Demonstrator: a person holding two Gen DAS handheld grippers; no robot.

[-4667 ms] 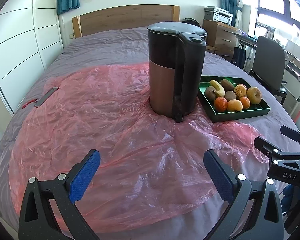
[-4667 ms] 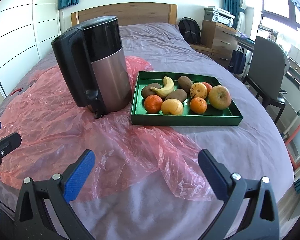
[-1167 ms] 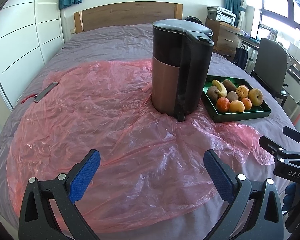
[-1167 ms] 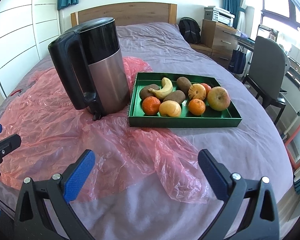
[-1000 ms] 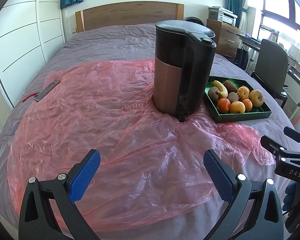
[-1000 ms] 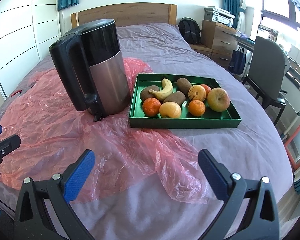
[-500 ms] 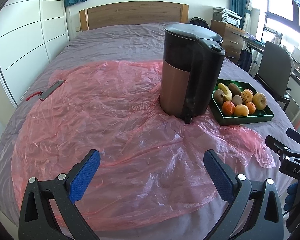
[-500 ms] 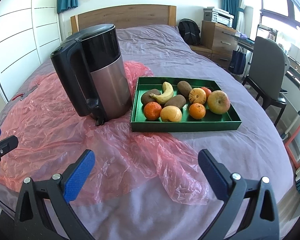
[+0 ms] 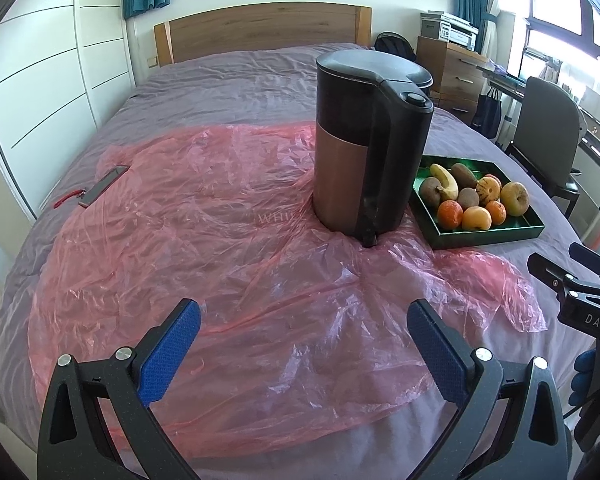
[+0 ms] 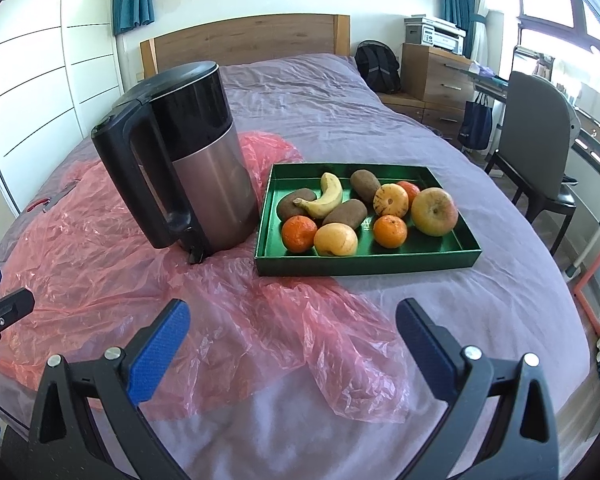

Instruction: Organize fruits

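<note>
All the fruit in view lies together in the shallow dark-green rectangular tray (image 10: 366, 259) on the grey-purple bedspread (image 10: 500, 300): a yellow banana (image 10: 324, 197), brown kiwis (image 10: 345, 213), orange mandarins (image 10: 299, 232), a pale yellow-orange round fruit (image 10: 335, 239), a ribbed yellow-orange fruit (image 10: 391, 200) and a large yellow-red apple (image 10: 434, 211). None lies loose on the bed, so the scene fits either a tray whose fruit is to be sorted out elsewhere or one already filled. The tall black-and-steel electric kettle (image 10: 188, 176) stands just beside the tray's left wall on the crumpled pink plastic sheet (image 9: 204, 248), probably spread to give a work surface over the soft bedding. The left gripper (image 9: 304, 344) hovers low over the sheet with its blue-padded fingers (image 9: 168, 352) spread wide and nothing between them; the right gripper (image 10: 292, 340) is likewise released and empty, aimed at the tray and well short of it, a pose that suits an approach as well as a withdrawal. Against the picture from nearly five seconds ago, the fruit, tray and kettle keep their places, while the left camera's view has swung, so the kettle and tray sit further right and a flat dark object with a red strap (image 9: 100, 190) shows more fully.
</note>
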